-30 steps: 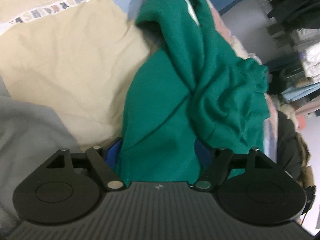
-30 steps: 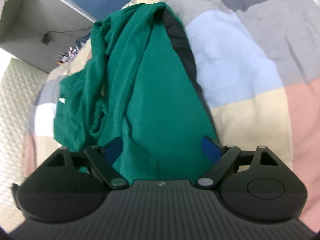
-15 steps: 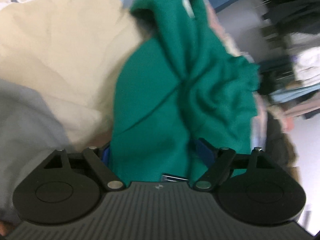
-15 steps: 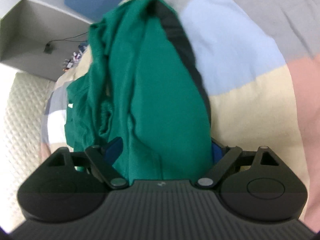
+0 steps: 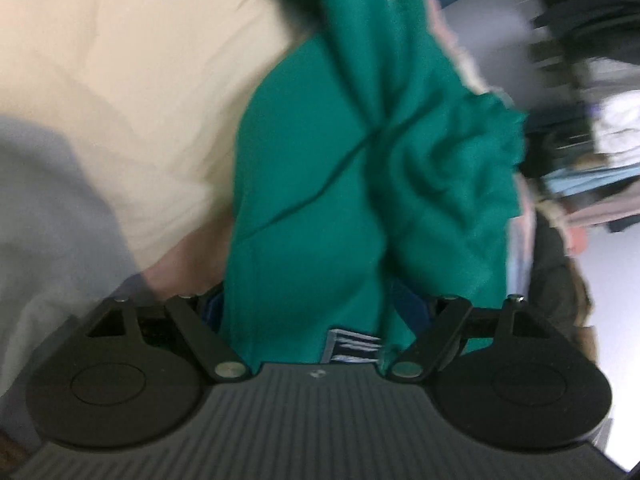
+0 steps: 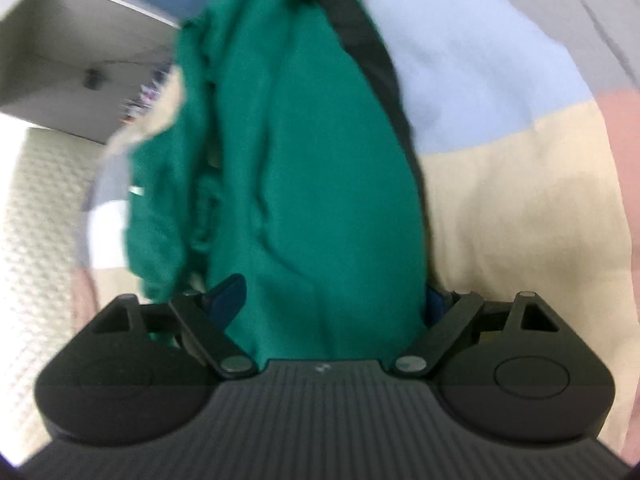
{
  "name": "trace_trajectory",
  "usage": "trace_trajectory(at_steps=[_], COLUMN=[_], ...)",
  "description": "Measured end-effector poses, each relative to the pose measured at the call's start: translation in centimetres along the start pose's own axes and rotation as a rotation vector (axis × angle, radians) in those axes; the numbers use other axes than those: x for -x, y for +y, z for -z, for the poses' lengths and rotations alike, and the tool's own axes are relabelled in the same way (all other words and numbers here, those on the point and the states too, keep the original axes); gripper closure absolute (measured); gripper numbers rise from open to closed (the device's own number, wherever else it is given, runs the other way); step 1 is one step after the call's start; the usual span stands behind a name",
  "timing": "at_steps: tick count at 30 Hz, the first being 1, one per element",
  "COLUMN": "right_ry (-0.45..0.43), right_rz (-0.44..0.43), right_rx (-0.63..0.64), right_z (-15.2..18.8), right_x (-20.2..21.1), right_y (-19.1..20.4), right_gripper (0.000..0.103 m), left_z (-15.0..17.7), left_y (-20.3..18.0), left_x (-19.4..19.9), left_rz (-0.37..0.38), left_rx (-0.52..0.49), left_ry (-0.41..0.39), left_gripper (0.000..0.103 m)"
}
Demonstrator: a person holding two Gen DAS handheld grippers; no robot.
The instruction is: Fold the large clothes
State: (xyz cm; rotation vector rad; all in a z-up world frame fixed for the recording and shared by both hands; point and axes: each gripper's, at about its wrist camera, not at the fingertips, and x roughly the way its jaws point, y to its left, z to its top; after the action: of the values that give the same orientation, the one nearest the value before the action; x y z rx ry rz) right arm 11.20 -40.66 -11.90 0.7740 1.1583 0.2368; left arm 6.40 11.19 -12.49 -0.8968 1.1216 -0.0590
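Observation:
A large green garment [image 5: 360, 168] hangs bunched between both grippers over a patchwork bed cover [image 5: 120, 80]. My left gripper [image 5: 316, 312] is shut on one edge of it; cloth drapes over the blue finger pads [image 5: 408, 300], and a dark label [image 5: 352, 344] shows at the grip. In the right wrist view the same garment [image 6: 304, 184] streams away from my right gripper [image 6: 332, 304], which is shut on another edge. A blue pad [image 6: 226, 292] peeks out at the left. Both views are blurred by motion.
The bed cover has beige, grey, light blue and pink patches [image 6: 500, 208]. Shelves with stacked clothes [image 5: 592, 120] stand at the right of the left wrist view. A grey cabinet [image 6: 80, 40] and a quilted white surface [image 6: 36, 220] lie left in the right wrist view.
Both grippers have lifted and pulled the garment, which now hangs closer and more stretched. A label has come into sight at the left gripper. The background has shifted with the motion.

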Motion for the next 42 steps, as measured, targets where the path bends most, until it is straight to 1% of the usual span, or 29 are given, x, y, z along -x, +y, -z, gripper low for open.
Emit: trace_trajectory(at_steps=[2, 3, 6, 8, 9, 11, 13, 14, 16, 18, 19, 20, 21, 22, 24, 28, 32, 36, 39, 42], right_ry=[0.027, 0.027, 0.005, -0.016, -0.019, -0.005, 0.026, 0.041, 0.056, 0.029, 0.017, 0.001, -0.011, -0.023, -0.047, -0.083, -0.104, -0.118, -0.119, -0.146], right_rz=[0.001, -0.021, -0.145, -0.201, -0.203, -0.134, -0.050, -0.014, 0.023, 0.027, 0.028, 0.032, 0.037, 0.039, 0.040, 0.027, -0.014, -0.057, -0.115, -0.151], right_rx=[0.019, 0.031, 0.084, 0.126, 0.141, 0.132, 0.099, 0.096, 0.142, 0.199, 0.222, 0.231, 0.231, 0.222, 0.212, 0.240, 0.245, 0.263, 0.252, 0.269], right_z=[-0.2, -0.1, 0.5, 0.8, 0.8, 0.8, 0.8, 1.2, 1.4, 2.0, 2.3, 2.6, 2.7, 2.7, 2.4, 2.6, 2.9, 2.9, 2.9, 2.8], right_x=[-0.5, -0.4, 0.9, 1.6, 1.6, 0.8, -0.8, -1.5, -2.6, -2.5, -1.9, -1.5, -1.4, -1.1, -0.3, 1.1, 2.6, 4.3, 5.3, 7.1], right_y=[0.2, 0.6, 1.7, 2.5, 2.8, 2.9, 2.5, 2.6, 3.2, 4.4, 4.3, 4.2, 4.2, 4.1, 3.9, 4.4, 4.5, 4.6, 4.6, 4.5], right_gripper=[0.014, 0.014, 0.014, 0.014, 0.014, 0.014, 0.015, 0.019, 0.021, 0.046, 0.051, 0.061, 0.068, 0.070, 0.077, 0.083, 0.088, 0.091, 0.091, 0.092], left_z=[0.0, 0.0, 0.3, 0.5, 0.5, 0.7, 0.6, 0.7, 1.2, 1.2, 1.2, 1.2, 1.1, 1.1, 1.2, 1.4, 1.3, 1.3, 1.3, 1.3], left_y=[0.0, 0.0, -0.4, -1.2, -1.4, -1.5, -1.9, -2.0, -2.2, -2.0, -1.8, -1.5, -1.2, -1.1, -1.1, -1.4, -1.5, -1.2, -1.2, -1.3], left_x=[0.2, 0.5, 1.3, 1.4, 1.2, 0.8, 0.0, -0.4, -0.7, -0.7, -0.6, -0.5, 0.0, 0.5, 1.6, 3.6, 5.4, 7.3, 8.4, 9.9], left_rz=[0.017, 0.042, 0.126, 0.127, 0.122, 0.119, 0.083, 0.061, 0.053, 0.031, 0.018, 0.011, 0.017, 0.026, 0.048, 0.108, 0.137, 0.182, 0.212, 0.244], left_rx=[0.005, 0.007, 0.001, -0.023, -0.034, -0.044, -0.057, -0.069, -0.086, -0.086, -0.079, -0.074, -0.070, -0.066, -0.061, -0.058, -0.046, -0.039, -0.020, -0.015], left_ry=[-0.011, -0.018, -0.033, -0.042, -0.035, -0.022, -0.006, 0.003, 0.007, -0.009, -0.017, -0.028, -0.042, -0.064, -0.101, -0.130, -0.157, -0.159, -0.168, -0.181], left_gripper=[0.019, 0.019, 0.019, 0.019, 0.019, 0.020, 0.027, 0.032, 0.041, 0.063, 0.071, 0.080, 0.086, 0.089, 0.091, 0.093, 0.094, 0.094, 0.094, 0.095])
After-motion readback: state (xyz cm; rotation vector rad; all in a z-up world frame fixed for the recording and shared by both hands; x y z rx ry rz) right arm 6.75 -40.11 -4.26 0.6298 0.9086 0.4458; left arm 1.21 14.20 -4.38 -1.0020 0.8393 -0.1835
